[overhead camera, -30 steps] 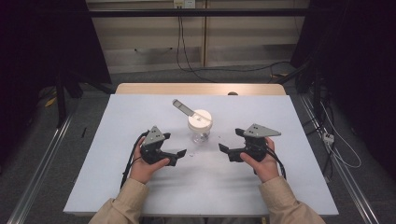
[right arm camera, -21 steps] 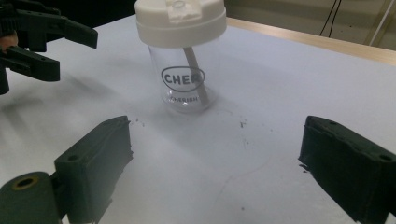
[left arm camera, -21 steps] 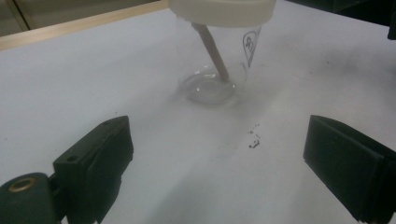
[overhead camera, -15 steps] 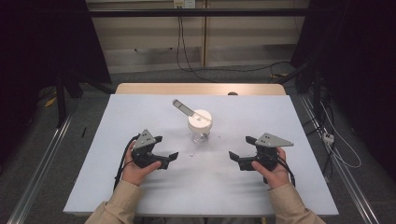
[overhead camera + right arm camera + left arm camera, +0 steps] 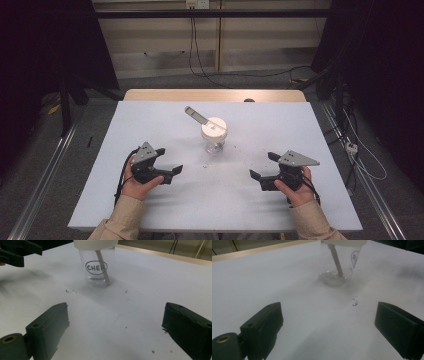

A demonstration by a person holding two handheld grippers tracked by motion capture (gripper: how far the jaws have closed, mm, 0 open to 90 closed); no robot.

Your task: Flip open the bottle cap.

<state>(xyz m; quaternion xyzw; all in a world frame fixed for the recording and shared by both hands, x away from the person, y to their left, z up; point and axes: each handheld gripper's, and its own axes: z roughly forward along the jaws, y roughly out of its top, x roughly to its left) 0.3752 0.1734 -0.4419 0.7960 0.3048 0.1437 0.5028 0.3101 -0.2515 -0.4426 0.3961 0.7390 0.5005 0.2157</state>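
**Both hands draw apart from the cup**

The left hand-held gripper (image 5: pixel 172 171) and right hand-held gripper (image 5: pixel 256 176) have moved outward and nearer, both released and empty. The lidded clear cup (image 5: pixel 215 136) stands mid-surface (image 5: pixel 310 130), untouched; judging by this, handling looks finished.

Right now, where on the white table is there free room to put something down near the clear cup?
Bare tabletop lies between the left tongs and right tongs, in front of the lidded clear cup. The far left and far right corners beside the cup are also free. Only the centre is taken, where the cup stands with its stick leaning back-left.
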